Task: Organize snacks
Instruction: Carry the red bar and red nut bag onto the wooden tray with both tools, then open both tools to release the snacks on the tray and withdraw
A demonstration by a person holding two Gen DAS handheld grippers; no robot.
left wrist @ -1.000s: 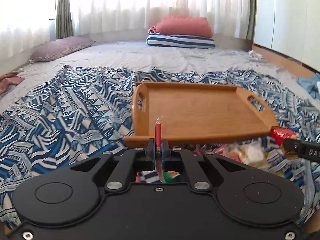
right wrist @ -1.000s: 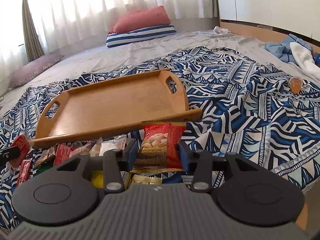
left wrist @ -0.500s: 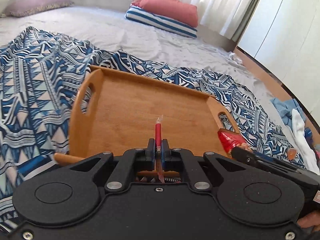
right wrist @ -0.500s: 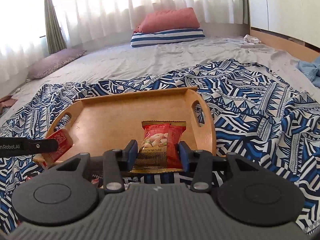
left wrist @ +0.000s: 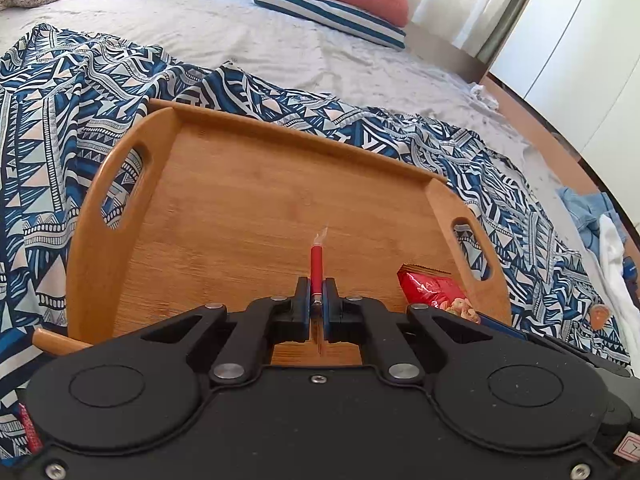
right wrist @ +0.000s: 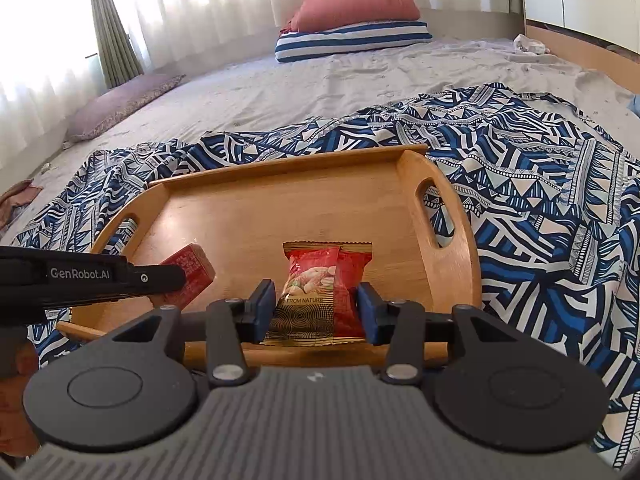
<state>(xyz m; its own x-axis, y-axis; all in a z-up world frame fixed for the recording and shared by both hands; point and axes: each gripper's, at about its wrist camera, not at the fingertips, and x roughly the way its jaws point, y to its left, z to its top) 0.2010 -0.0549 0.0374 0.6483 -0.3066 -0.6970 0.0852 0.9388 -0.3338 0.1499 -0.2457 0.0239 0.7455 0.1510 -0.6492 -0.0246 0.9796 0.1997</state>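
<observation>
two snacks held over the tray's near edge

the left gripper point(left wrist: 318, 294) is clenched on a thin red packet point(left wrist: 317, 266), seen edge-on. the right gripper point(right wrist: 316, 306) grasps a red peanut pouch point(right wrist: 320, 280) by its sides. both hang over the near edge of the wooden tray point(right wrist: 280, 208), which lies on a patterned blanket point(right wrist: 540, 168). the wrappers look light, soft and crinkly, probably slippery; flat faces or sealed ends seem safest to pinch.

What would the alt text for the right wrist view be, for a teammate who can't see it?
The right gripper clamps a red and gold nut packet over the near edge of an empty wooden tray on a blue patterned blanket. At left, the left gripper holds a small red packet over the tray.
</observation>
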